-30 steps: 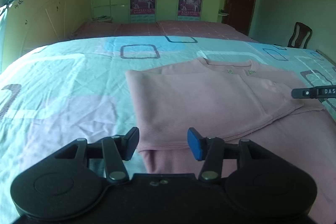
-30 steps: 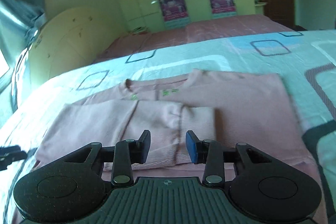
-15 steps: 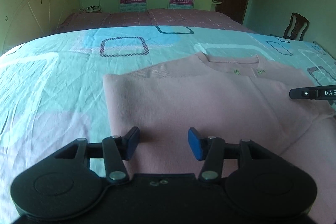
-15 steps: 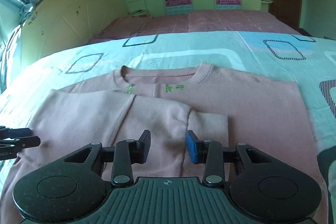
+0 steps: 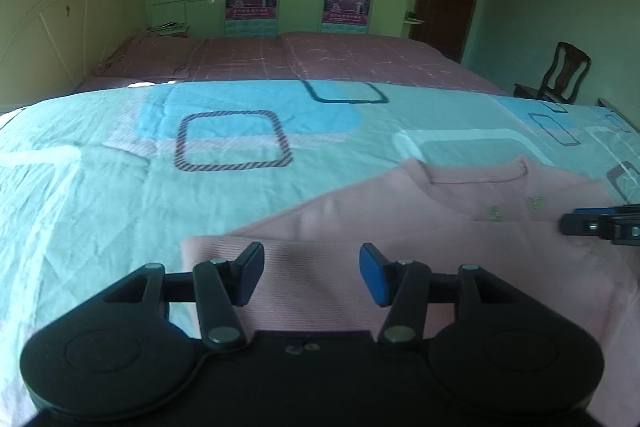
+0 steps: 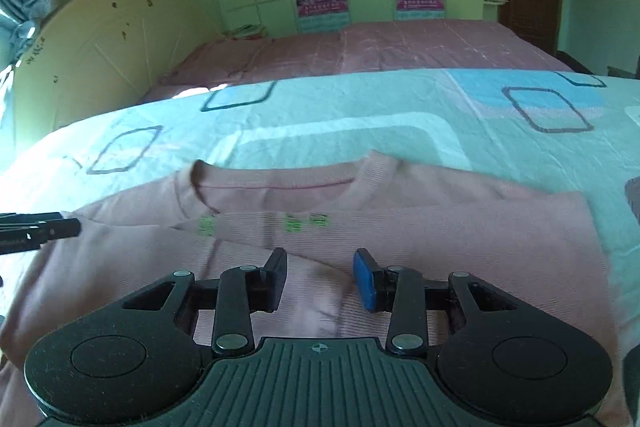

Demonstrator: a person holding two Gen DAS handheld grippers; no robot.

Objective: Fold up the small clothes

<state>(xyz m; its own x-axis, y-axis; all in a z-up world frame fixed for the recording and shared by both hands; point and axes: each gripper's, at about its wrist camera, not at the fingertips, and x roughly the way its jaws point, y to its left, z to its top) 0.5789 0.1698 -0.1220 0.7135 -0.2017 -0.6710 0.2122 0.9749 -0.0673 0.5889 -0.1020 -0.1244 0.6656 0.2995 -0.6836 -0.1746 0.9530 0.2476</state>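
Fingers [image 5: 252, 273] of both grippers spread, empty, over the pink top [image 6: 460, 247].

One pink shirt [image 6: 440, 247], two claws [image 5: 311, 273]

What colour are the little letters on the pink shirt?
Bright green letters, under the pink shirt's collar; clearest in the right wrist view.

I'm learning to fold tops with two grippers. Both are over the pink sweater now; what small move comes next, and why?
Probably lower both onto the shoulders and pinch. The pink sweater lies flat with sleeves folded in, and the left gripper and right gripper stand open above it, holding nothing.
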